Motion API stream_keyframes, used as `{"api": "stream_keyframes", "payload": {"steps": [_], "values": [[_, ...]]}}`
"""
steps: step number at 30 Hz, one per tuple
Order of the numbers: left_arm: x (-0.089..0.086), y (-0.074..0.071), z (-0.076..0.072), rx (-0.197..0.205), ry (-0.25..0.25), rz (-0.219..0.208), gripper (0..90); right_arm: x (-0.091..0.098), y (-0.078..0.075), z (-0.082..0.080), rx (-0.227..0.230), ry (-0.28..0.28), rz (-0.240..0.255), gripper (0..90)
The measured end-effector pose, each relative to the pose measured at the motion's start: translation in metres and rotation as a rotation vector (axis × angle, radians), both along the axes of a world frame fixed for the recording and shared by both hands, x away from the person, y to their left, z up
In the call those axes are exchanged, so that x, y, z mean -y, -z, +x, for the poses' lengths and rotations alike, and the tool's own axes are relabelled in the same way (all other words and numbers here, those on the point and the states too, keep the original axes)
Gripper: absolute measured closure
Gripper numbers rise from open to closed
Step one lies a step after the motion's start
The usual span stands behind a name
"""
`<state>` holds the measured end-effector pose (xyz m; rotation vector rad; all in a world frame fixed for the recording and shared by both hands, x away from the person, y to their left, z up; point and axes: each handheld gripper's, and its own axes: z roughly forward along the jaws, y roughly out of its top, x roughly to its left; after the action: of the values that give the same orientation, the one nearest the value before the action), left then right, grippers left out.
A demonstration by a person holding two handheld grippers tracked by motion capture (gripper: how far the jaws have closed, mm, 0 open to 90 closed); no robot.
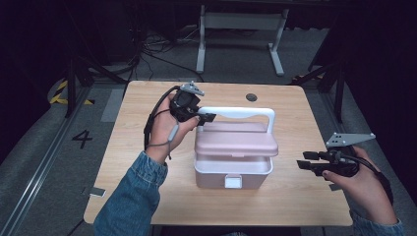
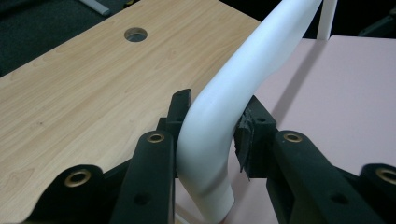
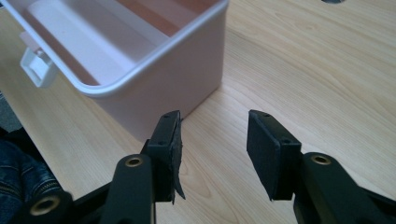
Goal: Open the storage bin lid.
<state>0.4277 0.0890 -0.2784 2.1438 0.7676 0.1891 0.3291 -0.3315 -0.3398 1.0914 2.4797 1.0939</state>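
Left hand-held gripper [image 2: 212, 128]: clamped on white handle [image 1: 236, 112], lifting lid [image 1: 236, 139] of pink box [image 1: 233, 172], mid-tabletop [image 1: 118, 162]. Right hand-held gripper [image 1: 303, 162]: jaws wide, empty, waiting right of box.

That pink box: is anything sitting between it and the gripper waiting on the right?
Nothing visible. The right gripper hovers open beside the pink box, with bare table between them. The left gripper grips the white handle.

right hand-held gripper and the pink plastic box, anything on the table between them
Nothing: bare wooden table lies between the right hand-held gripper and the pink plastic box, seen in the high view.
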Motion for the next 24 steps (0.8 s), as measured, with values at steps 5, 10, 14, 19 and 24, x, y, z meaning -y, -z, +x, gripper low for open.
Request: {"api": "stream_keyframes", "payload": {"steps": [5,10,14,19,24], "values": [[0.001,-0.002,0.006,-0.003,-0.013,0.008,70.3,-0.01,-0.005,-0.001,0.019,-0.036,0.035,59.7],[0.0,-0.002,0.012,-0.013,-0.026,-0.006,70.8,-0.018,-0.007,-0.001,0.036,-0.086,0.056,59.7],[-0.002,-0.002,0.02,-0.015,-0.029,-0.018,72.1,-0.026,-0.007,0.002,0.051,-0.111,0.061,61.0],[-0.001,-0.003,0.022,-0.004,-0.034,-0.001,72.2,-0.033,-0.009,0.004,0.078,-0.127,0.07,64.5],[0.0,-0.004,0.027,-0.007,-0.035,0.012,72.2,-0.047,-0.012,0.008,0.134,-0.158,0.114,72.4]]}}
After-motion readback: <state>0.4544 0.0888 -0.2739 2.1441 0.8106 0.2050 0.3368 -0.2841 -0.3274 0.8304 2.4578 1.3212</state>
